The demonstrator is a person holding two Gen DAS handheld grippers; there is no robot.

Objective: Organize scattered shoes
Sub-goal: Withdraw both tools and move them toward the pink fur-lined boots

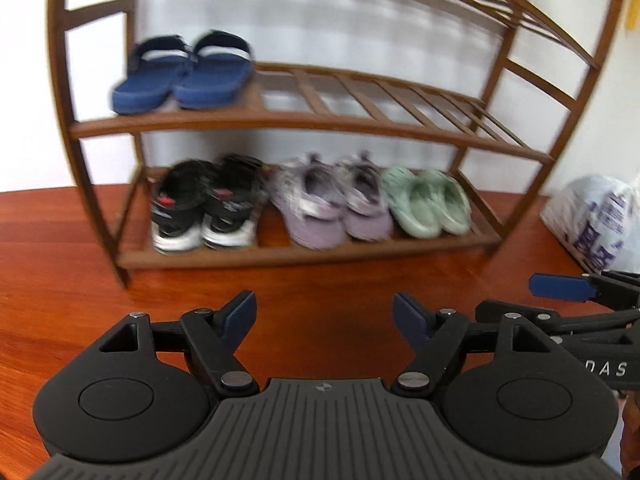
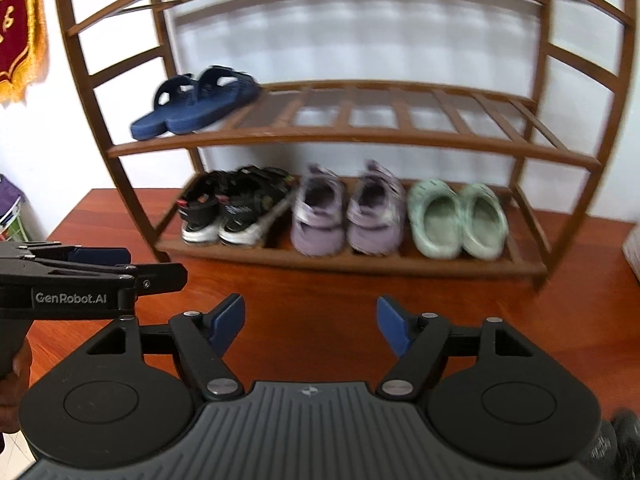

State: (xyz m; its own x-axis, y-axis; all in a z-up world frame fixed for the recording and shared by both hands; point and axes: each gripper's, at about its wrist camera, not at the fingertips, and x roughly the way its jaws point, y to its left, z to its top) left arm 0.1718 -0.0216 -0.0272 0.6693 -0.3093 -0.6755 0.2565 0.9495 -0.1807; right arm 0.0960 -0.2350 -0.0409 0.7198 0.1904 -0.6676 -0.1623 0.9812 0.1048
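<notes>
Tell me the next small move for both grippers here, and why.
Probably draw both back and look around for more shoes. The left gripper and right gripper are open and empty, and every shoe in view sits paired on the rack: blue slides above; black sandals, purple shoes and green clogs below. None lies on the floor in view.

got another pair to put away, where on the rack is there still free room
The middle shelf is bare right of the blue slides. The top shelf looks bare as far as it shows. The bottom shelf is crowded: black sandals, purple shoes and green clogs fill it.
</notes>
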